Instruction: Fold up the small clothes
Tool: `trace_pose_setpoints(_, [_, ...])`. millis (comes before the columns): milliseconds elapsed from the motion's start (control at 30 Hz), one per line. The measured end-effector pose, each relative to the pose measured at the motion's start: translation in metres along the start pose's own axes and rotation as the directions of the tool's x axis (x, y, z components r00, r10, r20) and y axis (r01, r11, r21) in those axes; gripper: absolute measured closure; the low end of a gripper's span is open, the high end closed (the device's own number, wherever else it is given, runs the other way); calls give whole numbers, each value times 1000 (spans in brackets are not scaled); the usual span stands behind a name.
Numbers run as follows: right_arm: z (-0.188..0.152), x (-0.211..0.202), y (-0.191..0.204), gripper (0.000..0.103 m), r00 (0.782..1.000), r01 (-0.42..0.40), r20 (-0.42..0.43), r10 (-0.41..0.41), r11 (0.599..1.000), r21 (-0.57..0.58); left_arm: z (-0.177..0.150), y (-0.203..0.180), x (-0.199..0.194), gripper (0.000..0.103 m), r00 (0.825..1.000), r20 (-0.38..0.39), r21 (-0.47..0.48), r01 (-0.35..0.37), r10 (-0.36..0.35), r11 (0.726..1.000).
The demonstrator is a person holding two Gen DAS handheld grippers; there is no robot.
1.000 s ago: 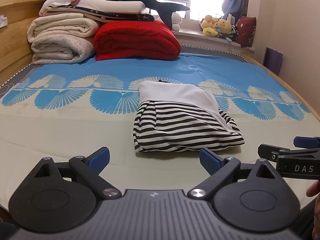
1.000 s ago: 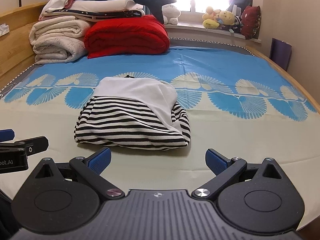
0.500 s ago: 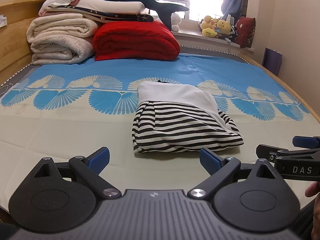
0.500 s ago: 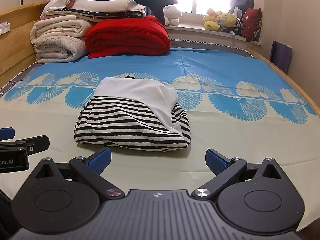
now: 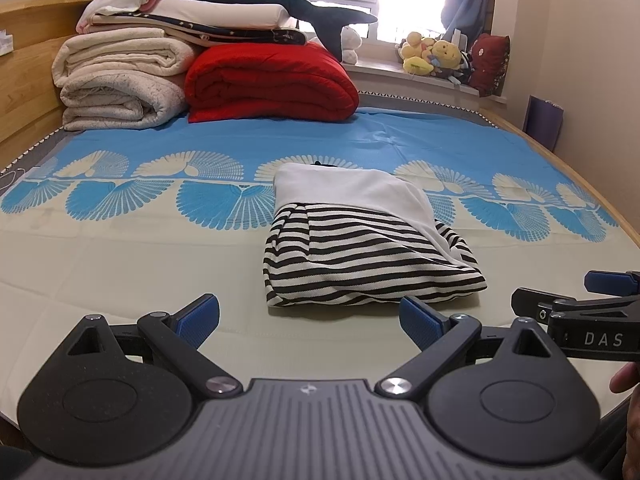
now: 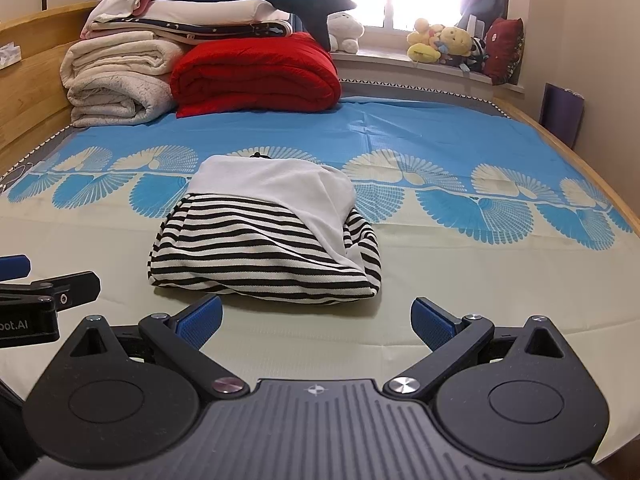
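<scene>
Almost nothing has moved since the earlier frames: both grippers have drifted only a little, and the folded garment (image 5: 368,248) lies where it lay. It is a black-and-white striped piece with a white panel folded over its far part, resting flat on the bed sheet (image 5: 120,256) near the middle of the bed, on the pale band just near of the blue fan pattern.

The left gripper (image 5: 310,316) hovers with its blue pads spread wide apart, empty; the garment's near edge sits just beyond them, towards the right pad. The right gripper (image 6: 316,316) is likewise spread and empty, the garment just beyond and towards its left pad. Neither touches the cloth. The grippers sit side by side.

At the far left stand stacked folded blankets (image 5: 116,80) and a red quilt (image 5: 272,80).
</scene>
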State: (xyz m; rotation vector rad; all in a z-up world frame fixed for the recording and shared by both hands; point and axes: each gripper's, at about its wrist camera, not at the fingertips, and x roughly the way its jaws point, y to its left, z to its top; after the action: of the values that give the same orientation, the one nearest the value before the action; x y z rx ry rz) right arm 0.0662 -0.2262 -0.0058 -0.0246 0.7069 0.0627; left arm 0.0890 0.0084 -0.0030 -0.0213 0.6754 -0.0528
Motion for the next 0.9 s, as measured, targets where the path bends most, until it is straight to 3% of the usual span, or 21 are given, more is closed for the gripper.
trace_pose_setpoints(900, [1, -1, -1, 3, 1000, 0, 3, 0, 1000, -5, -1, -2, -2, 2, 1000, 16, 7, 2, -3, 1000])
